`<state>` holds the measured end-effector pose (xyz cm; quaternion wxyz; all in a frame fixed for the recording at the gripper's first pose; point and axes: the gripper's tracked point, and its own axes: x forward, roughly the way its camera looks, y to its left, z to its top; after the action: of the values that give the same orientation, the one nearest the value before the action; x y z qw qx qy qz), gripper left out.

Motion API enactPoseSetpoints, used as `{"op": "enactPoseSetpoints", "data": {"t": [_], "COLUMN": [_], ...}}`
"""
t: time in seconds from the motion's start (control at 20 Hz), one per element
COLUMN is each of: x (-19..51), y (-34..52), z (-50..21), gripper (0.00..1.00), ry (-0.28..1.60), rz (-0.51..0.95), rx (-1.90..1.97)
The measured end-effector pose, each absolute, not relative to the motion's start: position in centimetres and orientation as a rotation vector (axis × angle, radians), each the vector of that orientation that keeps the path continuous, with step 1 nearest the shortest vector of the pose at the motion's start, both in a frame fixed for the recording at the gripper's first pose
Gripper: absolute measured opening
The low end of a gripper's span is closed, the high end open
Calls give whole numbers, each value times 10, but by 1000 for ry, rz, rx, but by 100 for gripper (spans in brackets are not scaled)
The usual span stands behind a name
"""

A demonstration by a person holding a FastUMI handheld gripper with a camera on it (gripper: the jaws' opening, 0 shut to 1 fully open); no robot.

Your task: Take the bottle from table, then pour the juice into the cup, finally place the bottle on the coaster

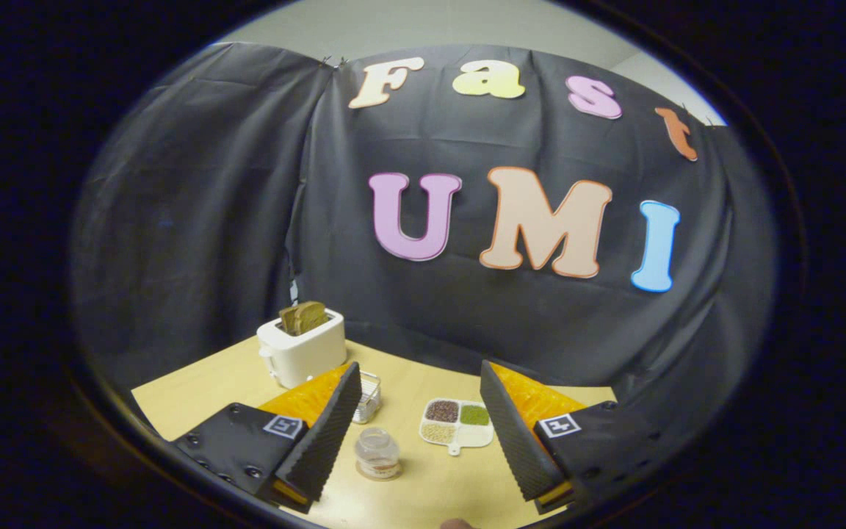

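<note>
We hold the gripper (421,433) above the pale wooden bench (438,492) with its fingers spread wide and nothing between them. Down in the gap between the fingers stands a small clear plastic bottle with brownish contents (377,453), upright, and under its base we see a thin round brownish edge that may be the coaster; we cannot be sure of that. If it is, the bottle already rests where the task wants it, which would suit a finished job; if it is only the bottle's own base, the scene suits a bottle waiting to be picked up. Just beyond it a small clear glass cup (368,397) stands beside the left finger; whether it holds juice we cannot tell. A white four-part dish of grains (457,423) and a white toaster with bread (302,347) lie farther off.
</note>
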<state>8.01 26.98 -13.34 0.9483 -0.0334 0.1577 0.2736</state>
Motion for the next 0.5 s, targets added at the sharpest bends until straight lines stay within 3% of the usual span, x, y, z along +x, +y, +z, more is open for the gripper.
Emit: {"op": "enactPoseSetpoints", "data": {"t": [0.5], "x": [81], "y": [186], "z": [-48], "gripper": [98], "ry": [197], "rz": [415], "rx": [-63]}}
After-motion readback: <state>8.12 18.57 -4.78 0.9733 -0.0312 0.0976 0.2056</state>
